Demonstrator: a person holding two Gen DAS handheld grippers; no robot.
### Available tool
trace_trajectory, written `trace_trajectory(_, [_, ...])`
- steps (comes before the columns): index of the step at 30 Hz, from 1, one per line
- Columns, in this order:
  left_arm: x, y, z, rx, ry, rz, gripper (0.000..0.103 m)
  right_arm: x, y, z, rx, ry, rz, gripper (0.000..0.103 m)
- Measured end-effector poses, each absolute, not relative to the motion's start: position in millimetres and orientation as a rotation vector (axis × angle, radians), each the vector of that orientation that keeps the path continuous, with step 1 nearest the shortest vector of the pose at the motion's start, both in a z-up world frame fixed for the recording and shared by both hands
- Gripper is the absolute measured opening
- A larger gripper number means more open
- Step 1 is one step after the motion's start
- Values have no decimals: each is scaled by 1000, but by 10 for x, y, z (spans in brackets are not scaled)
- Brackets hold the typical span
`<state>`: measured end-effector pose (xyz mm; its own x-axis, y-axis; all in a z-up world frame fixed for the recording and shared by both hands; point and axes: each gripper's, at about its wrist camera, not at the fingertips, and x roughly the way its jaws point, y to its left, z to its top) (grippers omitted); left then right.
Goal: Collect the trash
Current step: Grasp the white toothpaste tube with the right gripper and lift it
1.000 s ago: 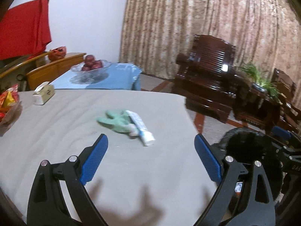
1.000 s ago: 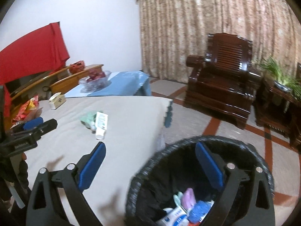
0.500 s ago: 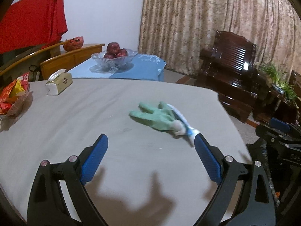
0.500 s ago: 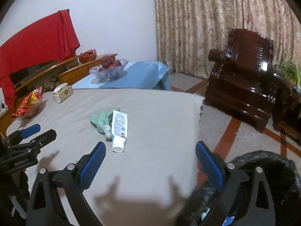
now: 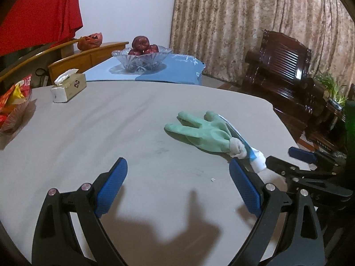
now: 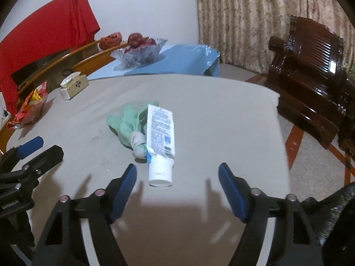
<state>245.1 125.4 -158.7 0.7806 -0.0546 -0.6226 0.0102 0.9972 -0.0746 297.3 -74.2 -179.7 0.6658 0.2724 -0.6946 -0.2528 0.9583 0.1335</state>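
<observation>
**Both grippers spread wide over the table, glove and tube ahead**

Left wrist view: my left gripper [image 5: 177, 184] hangs above the grey table [image 5: 88, 133] with its blue pads far apart and nothing between them. The green glove [image 5: 199, 130] lies flat ahead and to the right, fingers pointing left, its white cuff bunched at the right end. The white tube [image 5: 255, 157] lies along the glove's far side, touching it, cap end just beside my right-hand pad. The right gripper [image 5: 310, 161] shows at the right edge. Further back I see a tissue box [image 5: 68, 85], a snack bag [image 5: 13, 104] at the left edge, and a glass fruit bowl [image 5: 142, 57] on a blue-covered surface.

Right wrist view: my right gripper [image 6: 177, 181] is also spread wide and empty. The tube [image 6: 160, 137] lies just ahead, its cap pointing toward me and sitting between the two pads' lines but clear of both. The glove [image 6: 126, 124] lies against the tube's left side. The left gripper [image 6: 31, 153] shows at the left. The black rim of a trash bin [image 6: 339, 217] shows at the lower right, off the table.
</observation>
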Motion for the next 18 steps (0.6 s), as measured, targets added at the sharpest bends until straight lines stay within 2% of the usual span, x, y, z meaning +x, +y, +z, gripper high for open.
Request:
trace_trajectory(8, [2544,1310,-1642,-87,679,-26,90,3190,-633,-1959,28,860,326,47])
trace_trajectory(15, [2569,1303,-1650,-95,680,-28,90,3265,-561,-2001,28,877,337,45])
trace_trajectory(18, [2570,1271,-1649,-95,681,-30,90,3274,-552,-2002,16,878,331,35])
